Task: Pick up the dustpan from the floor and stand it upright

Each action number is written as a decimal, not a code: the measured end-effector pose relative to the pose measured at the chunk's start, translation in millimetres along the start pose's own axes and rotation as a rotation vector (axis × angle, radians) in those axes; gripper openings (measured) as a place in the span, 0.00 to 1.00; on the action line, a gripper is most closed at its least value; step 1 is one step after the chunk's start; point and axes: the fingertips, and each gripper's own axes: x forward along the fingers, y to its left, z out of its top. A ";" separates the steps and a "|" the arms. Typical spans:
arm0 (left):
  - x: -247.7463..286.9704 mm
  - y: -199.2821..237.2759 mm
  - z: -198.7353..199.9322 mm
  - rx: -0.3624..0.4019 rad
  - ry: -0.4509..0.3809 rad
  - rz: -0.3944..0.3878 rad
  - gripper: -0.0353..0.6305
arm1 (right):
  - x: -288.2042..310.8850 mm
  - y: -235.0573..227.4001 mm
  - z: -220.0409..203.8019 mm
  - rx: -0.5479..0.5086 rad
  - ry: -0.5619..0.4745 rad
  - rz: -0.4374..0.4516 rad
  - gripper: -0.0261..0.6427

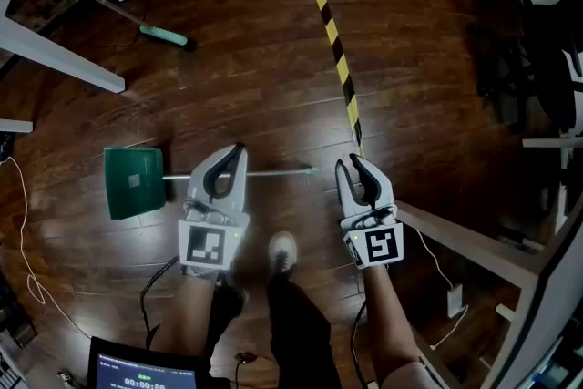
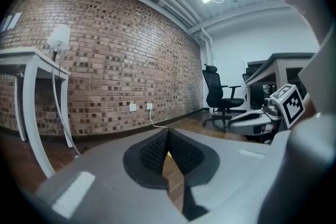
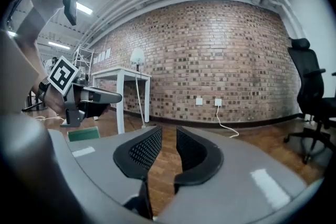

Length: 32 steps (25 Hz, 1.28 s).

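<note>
In the head view, a stretch of the dustpan's point(image 1: 134, 182) handle is covered by the left gripper point(image 1: 240, 148). In the right gripper view, only a green strip of the dustpan is seen above the right gripper's point(image 3: 168, 136) body. The screen point(image 1: 146, 372) is cut off by the bottom edge.

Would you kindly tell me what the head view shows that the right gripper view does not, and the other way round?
Only the head view: the long handle of the dustpan lying flat, the broom, the striped floor tape and the person's shoe.
Only the right gripper view: the lamp, the wall sockets and the ceiling lights.
Both: the dustpan's green pan, the left gripper, the brick wall and the wooden floor.
</note>
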 end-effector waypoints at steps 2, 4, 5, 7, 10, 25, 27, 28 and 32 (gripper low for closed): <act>7.6 -9.5 -44.9 -0.005 0.020 -0.012 0.05 | -2.0 0.8 -48.8 0.023 0.025 0.002 0.20; 13.0 -17.6 -87.3 -0.013 0.049 -0.021 0.05 | -4.9 4.4 -90.8 0.051 0.036 0.006 0.21; 15.3 -21.1 -106.4 -0.017 0.061 -0.026 0.05 | -6.7 5.5 -111.2 0.063 0.047 0.000 0.21; 20.4 -26.5 -138.3 -0.026 0.071 -0.035 0.05 | -9.0 5.1 -150.2 0.084 0.076 -0.026 0.21; 28.2 -31.4 -175.9 -0.041 0.083 -0.044 0.05 | -7.3 5.5 -199.9 0.086 0.119 -0.037 0.23; 73.4 -47.0 -282.9 -0.004 0.094 -0.108 0.05 | 46.6 6.7 -428.8 -0.074 0.395 0.057 0.38; 76.0 -46.1 -287.1 0.006 0.097 -0.115 0.05 | 50.9 4.6 -435.0 -0.080 0.392 0.045 0.38; 77.4 -44.6 -288.8 0.018 0.098 -0.120 0.05 | 53.3 3.2 -436.5 -0.082 0.386 0.033 0.36; 81.1 -30.8 -289.4 0.050 0.088 -0.114 0.05 | 63.1 4.3 -439.9 -0.079 0.389 0.016 0.20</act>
